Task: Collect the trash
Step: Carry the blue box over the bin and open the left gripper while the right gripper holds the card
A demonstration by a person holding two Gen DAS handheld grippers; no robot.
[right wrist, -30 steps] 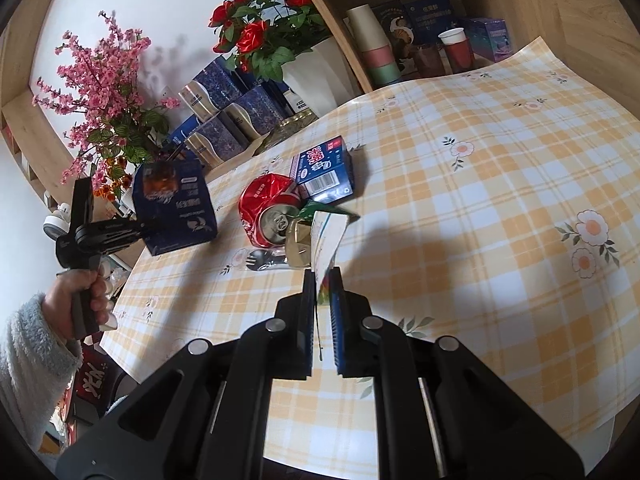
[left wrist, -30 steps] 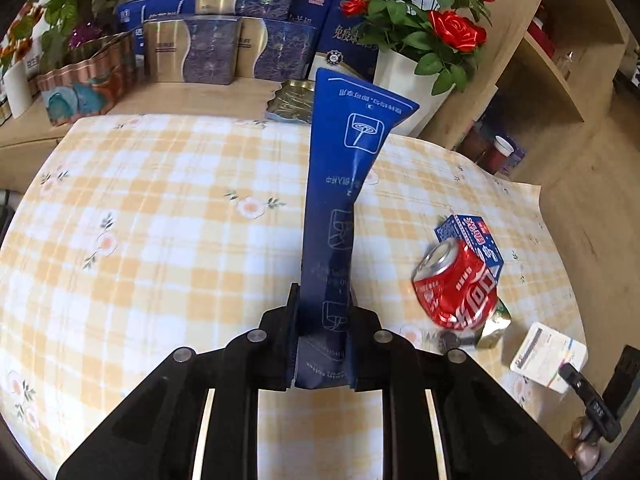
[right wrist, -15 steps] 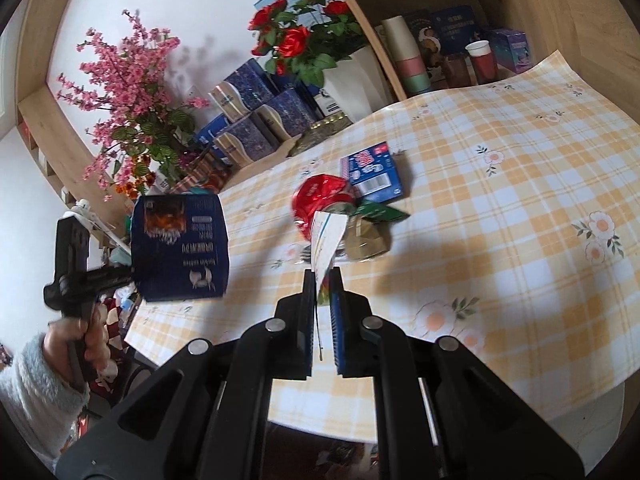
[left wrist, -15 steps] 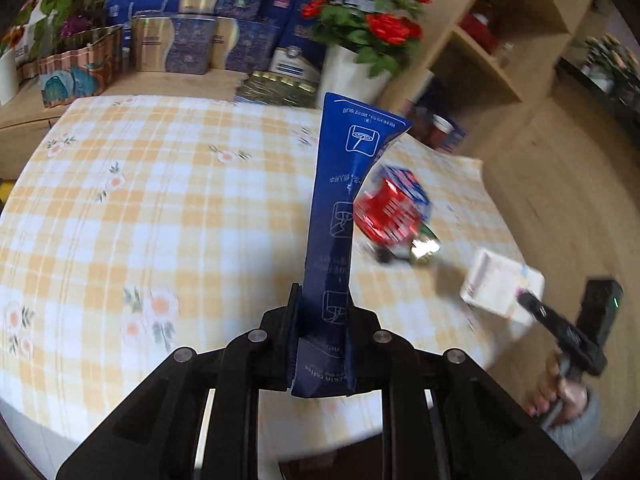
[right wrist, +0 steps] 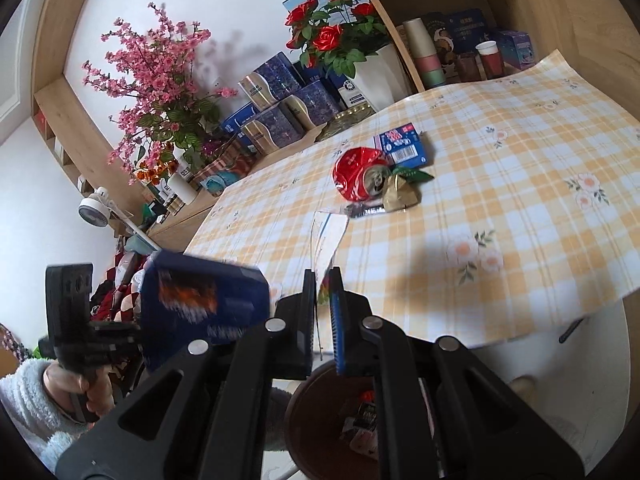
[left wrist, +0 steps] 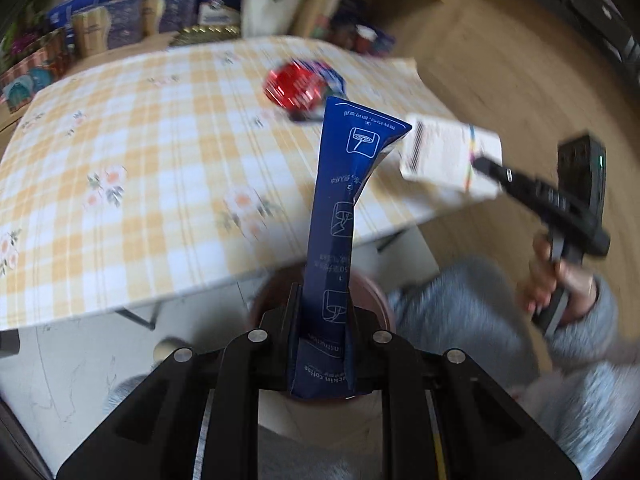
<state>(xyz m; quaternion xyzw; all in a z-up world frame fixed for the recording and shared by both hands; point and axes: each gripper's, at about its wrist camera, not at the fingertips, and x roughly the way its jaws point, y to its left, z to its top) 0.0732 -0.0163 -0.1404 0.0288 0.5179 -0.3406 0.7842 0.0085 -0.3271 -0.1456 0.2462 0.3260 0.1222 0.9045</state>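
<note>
My left gripper (left wrist: 322, 312) is shut on a tall dark blue coffee packet (left wrist: 344, 184) that stands up from the jaws. It hangs past the table's near edge, over a brown bin (left wrist: 378, 294). My right gripper (right wrist: 322, 280) is shut on a thin white packet (right wrist: 330, 236), above the same bin (right wrist: 304, 400), which holds some scraps. On the yellow checked table (right wrist: 500, 168) lie a crushed red can (right wrist: 358, 174), a small blue box (right wrist: 402, 146), a gold-green wrapper (right wrist: 402, 194) and a silver foil scrap (right wrist: 364, 211). The right wrist view shows the blue packet (right wrist: 204, 300) blurred at the left.
At the back of the table stand a white vase of red roses (right wrist: 336, 36), pink blossoms (right wrist: 160, 80) and several blue and gold tins (right wrist: 280, 116). A wooden shelf with cups (right wrist: 428, 56) is at the back right. The person's grey-clad legs (left wrist: 460, 320) are beside the bin.
Both grippers have drawn back from over the table to beyond its near edge, each keeping its packet. The brown bin has come into view beneath them.
</note>
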